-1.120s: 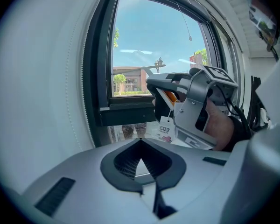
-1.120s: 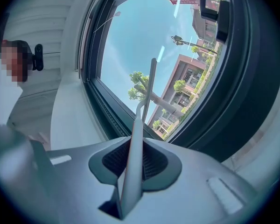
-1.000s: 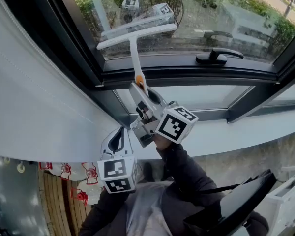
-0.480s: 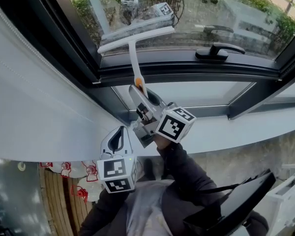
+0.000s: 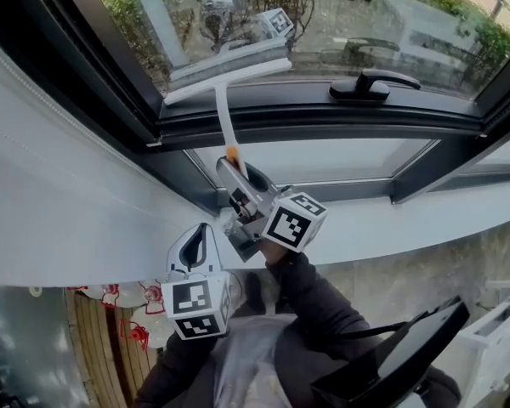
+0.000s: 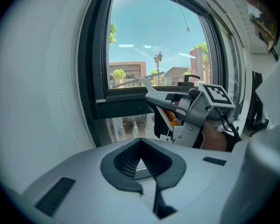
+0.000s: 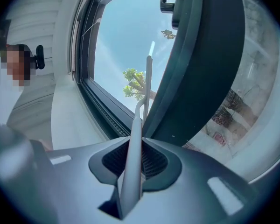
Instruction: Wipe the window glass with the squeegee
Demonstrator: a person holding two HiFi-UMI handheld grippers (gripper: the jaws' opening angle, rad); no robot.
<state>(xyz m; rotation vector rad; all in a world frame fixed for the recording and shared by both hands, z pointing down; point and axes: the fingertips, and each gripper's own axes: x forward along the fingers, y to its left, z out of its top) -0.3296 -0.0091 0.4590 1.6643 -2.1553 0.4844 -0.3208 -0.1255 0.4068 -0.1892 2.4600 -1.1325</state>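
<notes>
Window glass [image 5: 391, 24] fills the top of the head view, with shrubs and paving showing through it, and sits in a dark frame [image 5: 323, 119] above a pale sill [image 5: 433, 219]. A black window handle [image 5: 370, 83] lies on the frame's bottom rail, right of centre. The squeegee [image 5: 223, 113] is white, and its long blade rests against the pane near the bottom left corner, just above the bottom rail, slanting with its left end lower. Its thin shaft runs down across the rail to an orange section that enters the right gripper [image 5: 231, 170]. In the right gripper view, the right gripper [image 7: 133, 167] has its jaws pinching the squeegee [image 7: 136, 139] by the handle, which stands straight up between the ribbed pads. The left gripper [image 5: 197, 238] hangs lower and nearer the person, beside the white wall at the left and well apart from the glass. In its own view, the left gripper [image 6: 142, 164] has its jaws pressed together with nothing between them.
</notes>
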